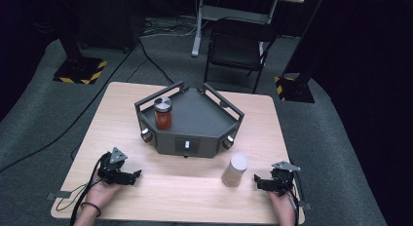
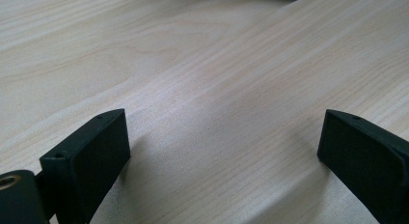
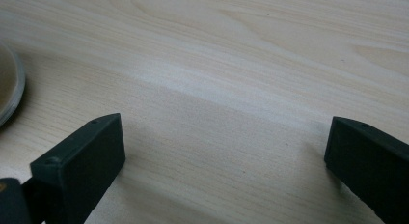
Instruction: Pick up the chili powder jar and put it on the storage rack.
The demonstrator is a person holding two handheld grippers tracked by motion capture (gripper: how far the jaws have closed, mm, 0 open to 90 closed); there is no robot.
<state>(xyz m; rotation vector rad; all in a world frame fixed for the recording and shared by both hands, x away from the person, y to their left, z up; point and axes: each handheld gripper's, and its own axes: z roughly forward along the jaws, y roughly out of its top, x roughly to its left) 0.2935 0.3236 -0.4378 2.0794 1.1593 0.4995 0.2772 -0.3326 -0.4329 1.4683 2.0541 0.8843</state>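
Grippers at rest near the front edge of the table (image 1: 146, 114), one in each hand, both spread wide with nothing between the jaws. Left gripper (image 1: 130, 175) lies low on the wood and points inward toward the middle; the left gripper view has bare wood grain between its two black jaws, so it is released and idle. Right gripper (image 1: 258, 181) mirrors it from the other side, jaws likewise parted over bare wood. Pale jar (image 1: 235, 170) stands upright just ahead of and inward from the right gripper, near but apart from it; its rounded base shows at the left edge of the right gripper view (image 3: 8, 84). That closeness suggests the pale jar is the thing to be picked next, with the right gripper already turned toward it. Dark tray (image 1: 204, 138) sits farther forward, between and beyond both grippers, well apart from each. Inside it, at the side nearer the left gripper, an orange jar (image 1: 163, 114) with a grey lid stands upright by the railed wall. Likely reading: jars get loaded into the tray, one in, one waiting. Left gripper seems parked clear so the tray front stays open.
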